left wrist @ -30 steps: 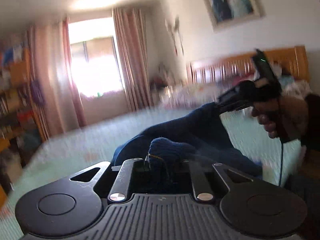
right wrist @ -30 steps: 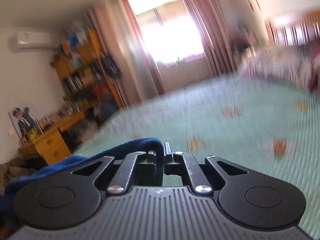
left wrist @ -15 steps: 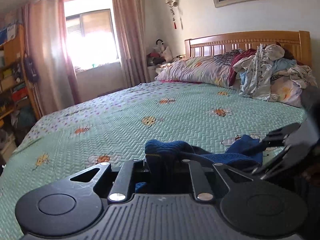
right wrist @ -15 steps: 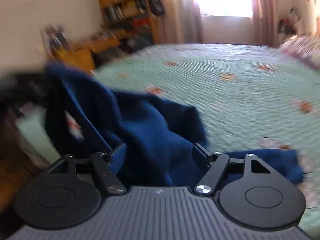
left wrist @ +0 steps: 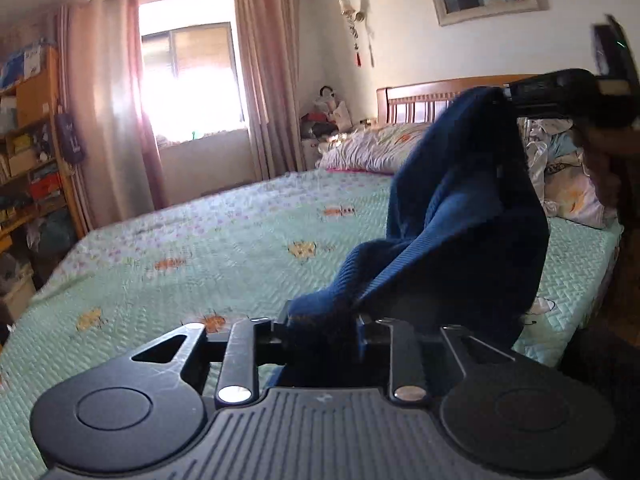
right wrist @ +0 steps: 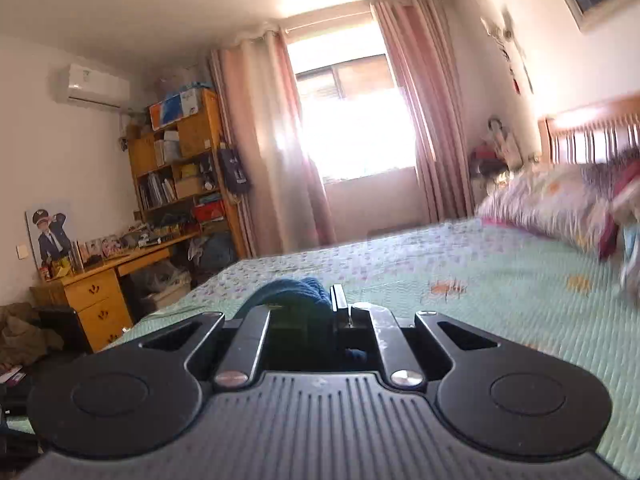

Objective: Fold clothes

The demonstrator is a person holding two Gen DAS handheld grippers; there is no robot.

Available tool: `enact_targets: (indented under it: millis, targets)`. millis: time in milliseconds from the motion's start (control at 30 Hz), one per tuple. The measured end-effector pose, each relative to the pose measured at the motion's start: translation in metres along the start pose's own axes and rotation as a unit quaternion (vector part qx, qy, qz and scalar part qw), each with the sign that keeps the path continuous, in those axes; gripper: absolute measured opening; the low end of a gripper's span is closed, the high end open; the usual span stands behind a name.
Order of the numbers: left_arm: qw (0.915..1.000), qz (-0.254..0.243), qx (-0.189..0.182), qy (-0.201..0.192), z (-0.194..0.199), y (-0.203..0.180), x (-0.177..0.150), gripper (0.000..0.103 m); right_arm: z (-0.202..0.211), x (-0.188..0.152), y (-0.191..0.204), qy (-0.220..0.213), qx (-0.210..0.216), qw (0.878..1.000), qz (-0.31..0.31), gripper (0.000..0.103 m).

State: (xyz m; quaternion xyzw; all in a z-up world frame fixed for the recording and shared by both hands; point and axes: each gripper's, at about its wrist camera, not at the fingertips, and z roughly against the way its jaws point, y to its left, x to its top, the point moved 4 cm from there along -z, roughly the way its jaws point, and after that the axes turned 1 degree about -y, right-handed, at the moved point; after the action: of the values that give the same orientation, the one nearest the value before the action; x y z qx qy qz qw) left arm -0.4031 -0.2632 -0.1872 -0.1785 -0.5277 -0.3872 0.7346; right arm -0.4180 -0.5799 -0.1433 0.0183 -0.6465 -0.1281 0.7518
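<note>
A dark blue knit garment (left wrist: 472, 220) hangs stretched above the green quilted bed (left wrist: 200, 248). Its lower end is bunched between the fingers of my left gripper (left wrist: 320, 318), whose jaws are opening but still press on the cloth. The upper end is pinched by my right gripper (left wrist: 506, 98), raised high at the right in a person's hand (left wrist: 604, 160). In the right wrist view the right gripper (right wrist: 339, 300) has its jaws closing, almost together, with a fold of the blue garment (right wrist: 288, 292) caught at them.
Pillows (left wrist: 368, 144) and a heap of loose clothes (left wrist: 560, 168) lie against the wooden headboard (left wrist: 420, 96). A bookshelf (right wrist: 180, 160) and a desk (right wrist: 100, 276) stand beyond the bed's far side, by the curtained window (right wrist: 352, 128).
The right gripper went from open and low over the heaped garment to nearly shut on it and raised high at the right. The cloth now hangs stretched between both grippers. The left jaws stand wider.
</note>
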Motion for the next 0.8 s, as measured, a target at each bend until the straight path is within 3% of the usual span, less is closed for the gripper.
enact_targets:
  millis: [200, 300, 400, 500, 567, 633, 667, 700, 733, 800]
  targets:
    - [0.9986, -0.024, -0.01, 0.046, -0.014, -0.026, -0.038, 0.041, -0.023, -0.031, -0.01, 0.062, -0.029, 0.997, -0.025, 0.012]
    - [0.9982, -0.004, 0.002, 0.06, -0.021, -0.014, -0.05, 0.043, -0.033, -0.053, -0.024, 0.086, -0.048, 0.993, -0.072, 0.012]
    - [0.9971, 0.042, 0.006, 0.063, -0.028, 0.012, -0.053, 0.036, -0.033, -0.038, -0.032, 0.074, -0.045, 0.992, -0.088, 0.012]
    - [0.9949, 0.069, 0.033, 0.066, -0.039, 0.036, -0.046, 0.031, -0.049, -0.002, -0.008, 0.055, -0.026, 0.997, -0.052, 0.012]
    - [0.9949, 0.076, 0.031, 0.058, -0.043, 0.04, -0.039, 0.031, -0.068, 0.028, 0.008, 0.03, -0.003, 0.999, -0.033, 0.012]
    - [0.996, 0.072, 0.021, 0.049, -0.044, 0.038, -0.031, 0.034, -0.101, 0.039, 0.02, 0.051, 0.04, 0.997, -0.032, 0.017]
    - [0.9967, 0.062, 0.018, 0.048, -0.046, 0.035, -0.029, 0.036, -0.119, 0.042, 0.025, 0.066, 0.064, 0.995, -0.032, 0.032]
    - [0.9974, 0.052, 0.015, 0.048, -0.049, 0.032, -0.028, 0.038, -0.138, 0.038, 0.029, 0.101, 0.074, 0.992, -0.033, 0.06]
    - [0.9977, 0.043, 0.015, 0.051, -0.051, 0.03, -0.029, 0.038, -0.149, 0.028, 0.03, 0.136, 0.062, 0.988, -0.039, 0.066]
    - [0.9975, 0.034, 0.012, 0.061, -0.055, 0.027, -0.036, 0.038, -0.146, 0.001, 0.026, 0.153, 0.027, 0.986, -0.064, 0.065]
